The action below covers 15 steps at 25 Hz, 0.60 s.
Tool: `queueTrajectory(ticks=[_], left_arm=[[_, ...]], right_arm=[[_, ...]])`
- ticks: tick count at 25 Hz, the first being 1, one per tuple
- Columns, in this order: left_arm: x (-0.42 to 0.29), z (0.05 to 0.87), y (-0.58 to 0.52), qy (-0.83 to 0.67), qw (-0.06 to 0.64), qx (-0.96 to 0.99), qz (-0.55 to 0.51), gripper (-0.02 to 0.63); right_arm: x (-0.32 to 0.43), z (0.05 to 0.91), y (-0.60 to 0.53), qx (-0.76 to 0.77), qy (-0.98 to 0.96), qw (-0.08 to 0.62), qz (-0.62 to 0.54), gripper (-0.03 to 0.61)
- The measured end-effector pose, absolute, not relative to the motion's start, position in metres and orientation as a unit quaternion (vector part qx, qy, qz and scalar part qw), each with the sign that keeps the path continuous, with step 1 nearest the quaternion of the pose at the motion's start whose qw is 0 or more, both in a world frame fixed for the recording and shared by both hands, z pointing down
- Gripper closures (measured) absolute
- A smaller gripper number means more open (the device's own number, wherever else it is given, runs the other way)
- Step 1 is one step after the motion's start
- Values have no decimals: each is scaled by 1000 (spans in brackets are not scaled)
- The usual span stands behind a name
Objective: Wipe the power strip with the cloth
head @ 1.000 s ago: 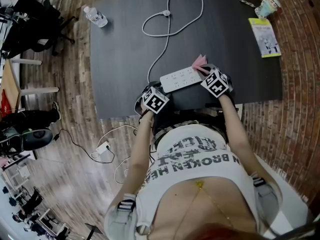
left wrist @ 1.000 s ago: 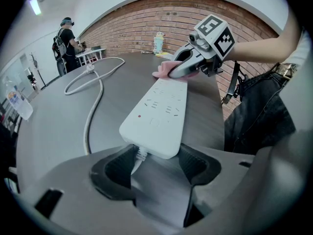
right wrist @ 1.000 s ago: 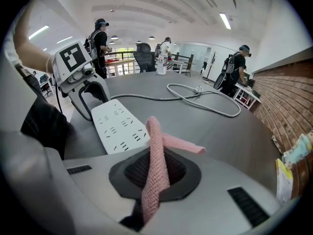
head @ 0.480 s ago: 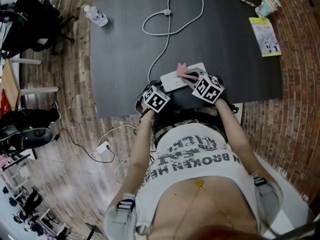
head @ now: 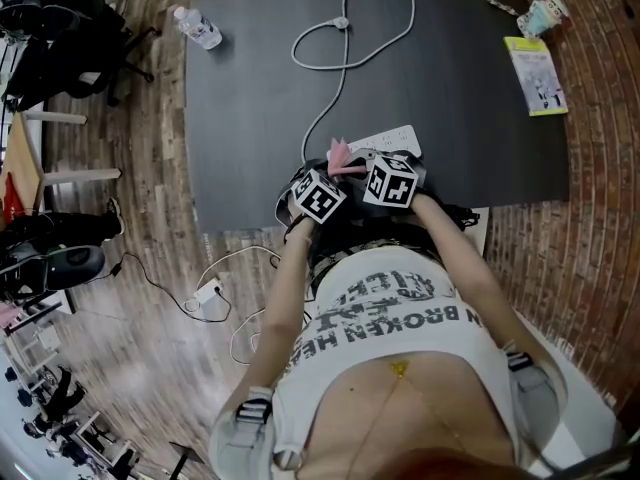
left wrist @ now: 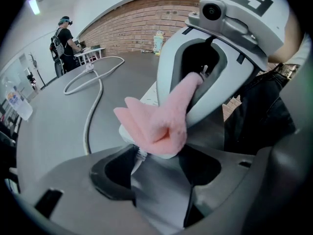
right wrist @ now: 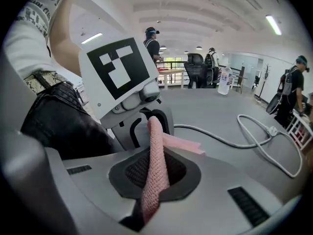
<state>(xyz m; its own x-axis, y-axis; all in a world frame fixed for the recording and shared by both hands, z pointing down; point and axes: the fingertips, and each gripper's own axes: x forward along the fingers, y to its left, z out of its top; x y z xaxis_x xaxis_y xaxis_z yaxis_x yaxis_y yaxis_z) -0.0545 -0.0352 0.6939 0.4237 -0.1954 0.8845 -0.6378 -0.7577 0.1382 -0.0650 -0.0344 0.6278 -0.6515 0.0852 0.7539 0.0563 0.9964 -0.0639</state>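
Observation:
The white power strip (head: 397, 138) lies near the dark table's front edge, and its cable (head: 330, 103) runs away to a loop. My right gripper (head: 352, 166) is shut on the pink cloth (head: 340, 155) and presses it on the strip's left, cable end. The left gripper view shows that cloth (left wrist: 155, 126) draped over the strip end (left wrist: 128, 133). My left gripper (left wrist: 159, 158) faces it with jaws apart, and the strip's cable end sits at their tips. In the right gripper view the cloth (right wrist: 155, 151) stands pinched between the jaws.
On the table (head: 250, 118) a water bottle (head: 197, 28) lies at the far left corner. A yellow-green booklet (head: 538, 75) and a small cup (head: 545, 11) are at the far right. Floor cables with a plug (head: 207, 296) lie below the table's front edge. Several people stand in the background.
My right gripper has slid the pink cloth leftward along the power strip, from its right end to its left end. The left gripper has stayed in place.

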Motion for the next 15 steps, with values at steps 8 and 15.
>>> queueTrajectory(ticks=[8,15], left_arm=[[-53,695,-36,-258,232,811,470,347],[-56,694,-34,-256,232,813,469,347]], right_arm=[[-77,646,-24,-69,-897,436,23,561],[-81,648,-21,-62,-897,437,13,561]])
